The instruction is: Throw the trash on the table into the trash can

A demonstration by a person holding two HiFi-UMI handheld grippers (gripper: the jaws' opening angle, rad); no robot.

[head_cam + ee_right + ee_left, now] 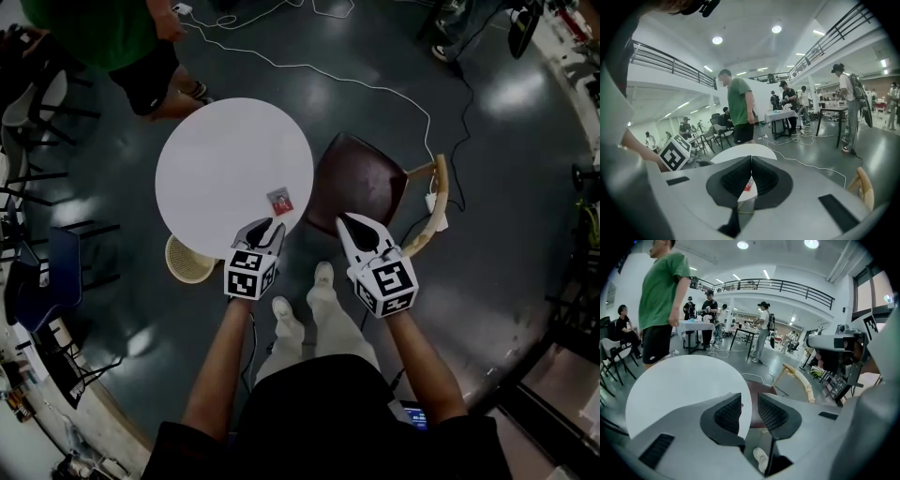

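Your left gripper (pixel 270 228) hangs at the bench's (pixel 225 159) near edge, jaws half apart and empty, ready for the red wrapper (pixel 279 201) just beyond. Your right gripper (pixel 347 223), pinched together, looks spare.

No legible txt, labels or nos anywhere

A round white table (pixel 225 159) sits upper centre-left, a small red-and-grey wrapper (pixel 279 201) lying near its lower right edge. The left gripper (pixel 270 226) points at that edge just below the wrapper; the right gripper (pixel 345 221) is beside it, by a dark brown chair (pixel 361 178). A woven trash can (pixel 187 261) shows under the table's lower left rim.
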